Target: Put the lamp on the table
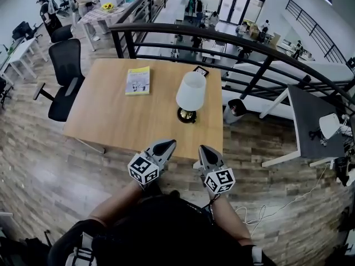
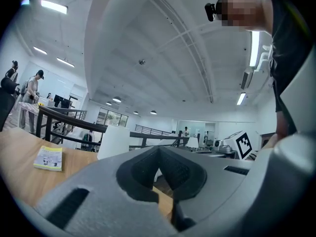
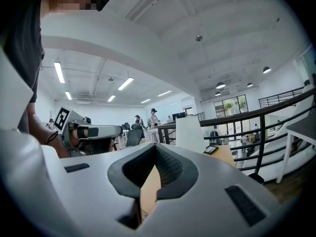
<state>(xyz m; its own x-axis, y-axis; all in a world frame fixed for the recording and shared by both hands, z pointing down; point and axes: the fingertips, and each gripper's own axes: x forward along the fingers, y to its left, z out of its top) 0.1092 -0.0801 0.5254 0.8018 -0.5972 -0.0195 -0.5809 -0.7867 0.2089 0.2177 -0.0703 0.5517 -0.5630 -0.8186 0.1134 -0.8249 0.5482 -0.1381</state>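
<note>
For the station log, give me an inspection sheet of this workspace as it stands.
Surface: wooden table, mostly bare.
Job's things: lamp upright on the table, right of middle.
Clutter: yellow booklet and small dark device near the far edge.
Grippers: left gripper and right gripper by the near edge, fingers shut, empty.
Cables: white cable loose on the floor at right.
Surroundings: black railing beyond the table, office chair left, bin right.
</note>
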